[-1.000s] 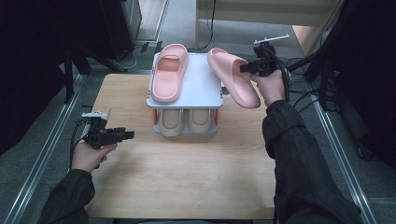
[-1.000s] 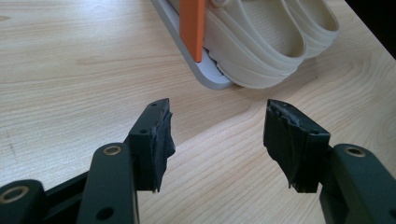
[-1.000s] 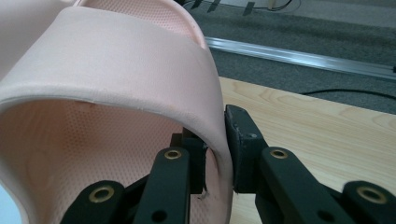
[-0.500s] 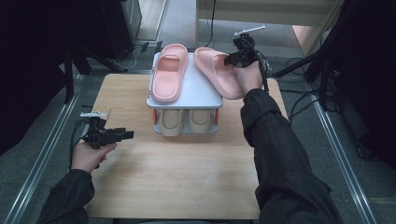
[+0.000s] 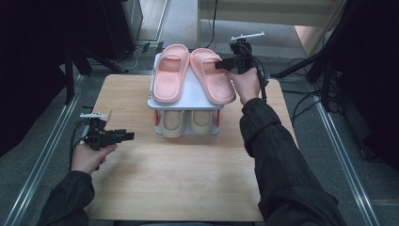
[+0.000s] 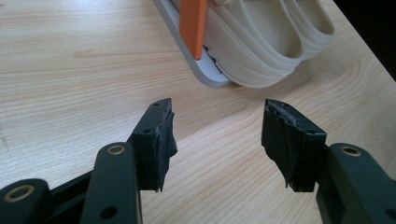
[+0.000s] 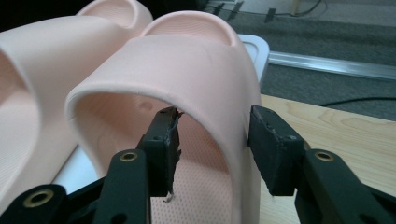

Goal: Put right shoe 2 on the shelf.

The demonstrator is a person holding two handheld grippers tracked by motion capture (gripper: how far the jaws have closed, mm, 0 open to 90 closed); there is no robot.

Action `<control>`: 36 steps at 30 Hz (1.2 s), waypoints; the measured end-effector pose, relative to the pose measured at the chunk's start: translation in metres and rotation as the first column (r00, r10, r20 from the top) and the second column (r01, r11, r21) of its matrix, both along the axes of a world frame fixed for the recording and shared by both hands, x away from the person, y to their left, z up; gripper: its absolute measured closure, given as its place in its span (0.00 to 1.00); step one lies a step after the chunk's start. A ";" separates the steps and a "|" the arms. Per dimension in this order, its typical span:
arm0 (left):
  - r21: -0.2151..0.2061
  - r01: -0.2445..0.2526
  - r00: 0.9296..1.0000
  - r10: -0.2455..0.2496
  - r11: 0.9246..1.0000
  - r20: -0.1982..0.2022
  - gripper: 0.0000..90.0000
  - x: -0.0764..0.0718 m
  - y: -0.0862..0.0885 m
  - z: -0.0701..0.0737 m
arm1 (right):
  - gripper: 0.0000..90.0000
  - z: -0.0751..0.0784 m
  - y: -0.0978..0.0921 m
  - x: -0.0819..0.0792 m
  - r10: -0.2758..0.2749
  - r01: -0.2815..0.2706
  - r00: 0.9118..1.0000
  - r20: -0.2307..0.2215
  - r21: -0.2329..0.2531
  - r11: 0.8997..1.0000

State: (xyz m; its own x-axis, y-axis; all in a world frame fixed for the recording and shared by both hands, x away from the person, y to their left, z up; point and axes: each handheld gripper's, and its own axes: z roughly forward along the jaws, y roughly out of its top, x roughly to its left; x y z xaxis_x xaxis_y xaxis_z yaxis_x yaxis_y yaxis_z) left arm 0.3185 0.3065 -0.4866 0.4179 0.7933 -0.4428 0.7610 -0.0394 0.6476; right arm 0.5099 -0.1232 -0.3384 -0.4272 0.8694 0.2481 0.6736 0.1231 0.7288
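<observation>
Jaws of my right gripper (image 7: 212, 140) sit on both sides of the soft pink slipper's (image 5: 212, 75) strap, atop the white rack (image 5: 188, 96) at the tabletop's far edge. My left gripper (image 6: 215, 140) is open, holding nothing.

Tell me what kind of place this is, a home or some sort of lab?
Likely a lab or recording workspace, not a home: a bare wooden table edged by metal rails, cables trailing over grey carpet, and a small shoe rack with pink slippers set out as a test prop.

Right gripper (image 5: 219, 64) extended forward, jaws slightly parted; left gripper (image 5: 128, 136) held low, jaws apparently wide apart.
</observation>
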 end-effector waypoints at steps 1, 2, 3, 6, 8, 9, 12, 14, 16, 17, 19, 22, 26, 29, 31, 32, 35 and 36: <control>0.003 0.003 1.000 -0.003 1.000 0.000 0.49 0.000 -0.001 0.000 | 0.59 -0.001 0.000 -0.003 0.009 -0.009 1.000 0.001 0.012 1.000; 0.007 0.004 1.000 -0.004 1.000 0.002 0.49 0.001 -0.001 0.000 | 0.58 -0.001 0.000 -0.005 0.019 -0.019 1.000 0.001 0.018 1.000; 0.007 0.006 1.000 -0.006 1.000 0.001 0.49 0.001 -0.002 0.000 | 0.58 -0.001 -0.001 -0.007 0.024 -0.024 1.000 0.004 0.023 0.999; 0.004 0.013 1.000 -0.013 1.000 -0.002 0.49 0.004 -0.005 0.000 | 0.58 -0.003 0.001 -0.017 0.043 -0.044 0.999 0.017 0.028 0.999; 0.010 0.023 1.000 -0.023 1.000 -0.002 0.49 0.007 -0.008 0.000 | 0.58 -0.004 0.003 -0.022 0.061 -0.062 0.998 0.024 0.033 0.998; 0.010 0.028 1.000 -0.028 1.000 -0.003 0.49 0.008 -0.009 0.000 | 0.58 -0.004 0.004 -0.025 0.068 -0.069 0.997 0.024 0.034 0.997; 0.008 0.032 0.999 -0.032 0.999 -0.002 0.49 0.012 -0.012 0.001 | 0.57 -0.004 0.009 -0.028 0.078 -0.079 0.997 0.026 0.038 0.996; 0.002 0.041 0.999 -0.041 0.999 0.003 0.49 0.014 -0.014 0.000 | 0.57 -0.005 0.012 -0.029 0.078 -0.079 0.997 0.027 0.043 0.996; 0.018 0.055 0.998 -0.055 0.998 -0.005 0.49 0.017 -0.016 0.000 | 0.56 -0.005 0.015 -0.030 0.075 -0.077 0.997 0.030 0.048 0.996; 0.017 0.060 0.998 -0.060 0.998 -0.003 0.49 0.017 -0.016 0.000 | 0.56 -0.005 0.016 -0.031 0.073 -0.074 0.997 0.029 0.051 0.996; 0.016 0.062 0.998 -0.062 0.998 -0.001 0.49 0.018 -0.018 0.000 | 0.55 -0.006 0.019 -0.031 0.069 -0.071 0.997 0.036 0.052 0.996; 0.014 0.067 0.998 -0.067 0.998 -0.004 0.49 0.020 -0.019 0.000 | 0.55 -0.006 0.020 -0.030 0.062 -0.064 0.997 0.035 0.060 0.996; 0.013 0.070 0.998 -0.070 0.997 -0.004 0.49 0.020 -0.019 0.000 | 0.57 -0.004 0.017 -0.031 0.066 -0.068 0.997 0.037 0.063 0.996; 0.015 0.067 0.998 -0.067 0.998 -0.006 0.49 0.020 -0.018 0.000 | 0.64 0.001 0.013 -0.039 0.086 -0.088 0.995 0.053 0.048 0.995; 0.014 0.063 0.998 -0.063 0.998 -0.006 0.49 0.020 -0.017 0.000 | 0.80 0.005 0.008 -0.047 0.111 -0.113 0.992 0.064 0.034 0.993; 0.012 0.060 0.998 -0.060 0.998 -0.006 0.49 0.020 -0.016 0.000 | 0.84 0.007 0.007 -0.052 0.125 -0.127 0.989 0.075 0.017 0.992; 0.004 0.054 0.999 -0.054 0.999 -0.009 0.51 0.020 -0.016 0.001 | 0.98 0.010 0.001 -0.070 0.179 -0.179 0.980 0.083 -0.004 0.984; 0.008 0.055 0.998 -0.055 0.998 -0.006 0.51 0.019 -0.015 0.002 | 1.00 0.009 0.001 -0.075 0.196 -0.196 0.977 0.086 -0.009 0.980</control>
State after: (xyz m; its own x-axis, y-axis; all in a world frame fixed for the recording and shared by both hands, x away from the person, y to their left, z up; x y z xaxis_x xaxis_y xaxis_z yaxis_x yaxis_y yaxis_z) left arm 0.3379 0.2910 -0.4848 0.4581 0.7727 -0.4393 0.7614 -0.0862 0.6425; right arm 0.4352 -0.1224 -0.3295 -0.6094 0.7666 0.2024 0.5710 0.2473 0.7828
